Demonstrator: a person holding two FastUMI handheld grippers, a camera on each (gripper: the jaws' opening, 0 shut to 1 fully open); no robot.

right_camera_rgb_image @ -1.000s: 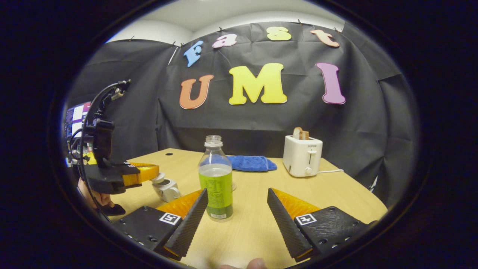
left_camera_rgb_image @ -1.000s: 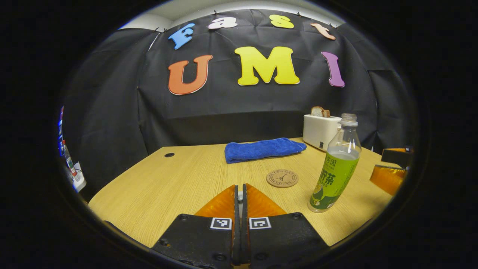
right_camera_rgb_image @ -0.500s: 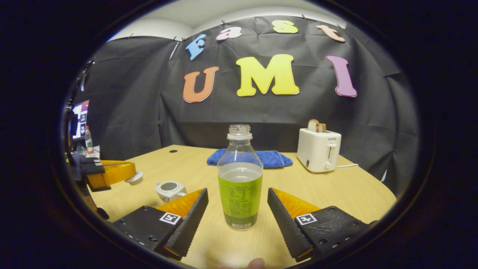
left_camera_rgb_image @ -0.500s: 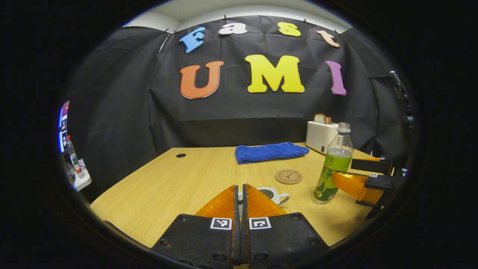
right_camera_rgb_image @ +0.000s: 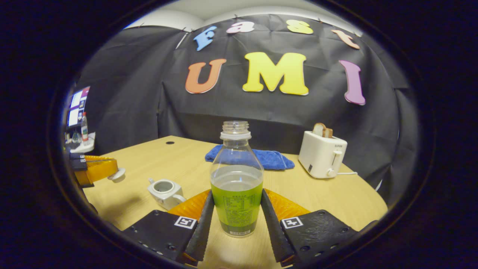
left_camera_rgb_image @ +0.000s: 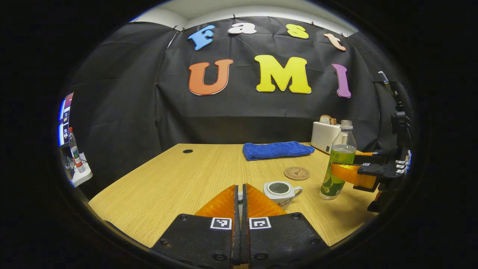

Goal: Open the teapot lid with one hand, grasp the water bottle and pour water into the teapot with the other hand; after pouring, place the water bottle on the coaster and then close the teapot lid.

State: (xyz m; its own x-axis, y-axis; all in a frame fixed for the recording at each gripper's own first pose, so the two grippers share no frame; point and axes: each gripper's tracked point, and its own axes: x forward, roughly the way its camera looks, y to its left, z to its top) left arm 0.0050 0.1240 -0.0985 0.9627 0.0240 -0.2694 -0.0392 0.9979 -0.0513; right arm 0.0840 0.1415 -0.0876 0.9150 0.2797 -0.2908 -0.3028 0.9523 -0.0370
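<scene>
The water bottle [right_camera_rgb_image: 236, 175], clear with a green label and no cap, stands on the table between my right gripper's [right_camera_rgb_image: 237, 191] fingers, which press both its sides. In the left gripper view that bottle [left_camera_rgb_image: 339, 157] stands right of the round coaster [left_camera_rgb_image: 297, 173], with the right gripper [left_camera_rgb_image: 347, 172] around it. The small white teapot [left_camera_rgb_image: 281, 191] sits open on the table. My left gripper [left_camera_rgb_image: 240, 188] is shut on the teapot lid [right_camera_rgb_image: 118, 174], held above the table left of the teapot [right_camera_rgb_image: 163, 189].
A folded blue towel [left_camera_rgb_image: 278, 150] lies at the back of the wooden table [left_camera_rgb_image: 179, 183]. A white toaster [right_camera_rgb_image: 323, 153] with bread in it stands at the back right, its cord trailing off. A side shelf with a bottle [left_camera_rgb_image: 74, 149] is off to the left.
The right gripper moved up to the bottle and its fingers came together on it. The left gripper drew back with the lid, bringing the open teapot into its view.
</scene>
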